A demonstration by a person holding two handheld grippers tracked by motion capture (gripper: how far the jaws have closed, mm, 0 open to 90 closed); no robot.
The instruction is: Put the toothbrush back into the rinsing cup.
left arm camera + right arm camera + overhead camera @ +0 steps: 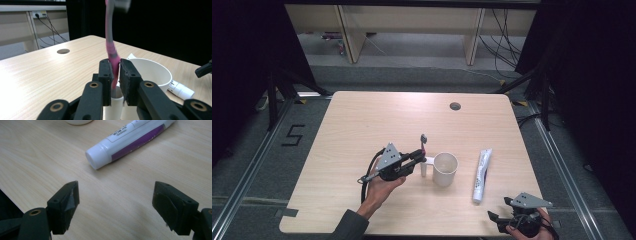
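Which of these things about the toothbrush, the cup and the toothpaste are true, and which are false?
1. The left gripper is shut on the toothbrush. True.
2. The toothpaste tube stands in the cup. False: it lies flat on the table, beside the cup.
3. The right gripper has its fingers open. True.
4. The right gripper holds the toothpaste tube. False: nothing is between its fingers.
5. The cup lies on its side. False: it stands upright.

Black tongs (421, 156), grey three-cornered plates, dark sleeve (348, 226).

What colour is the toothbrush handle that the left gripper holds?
Pink and grey toothbrush, clearest in the left gripper view.
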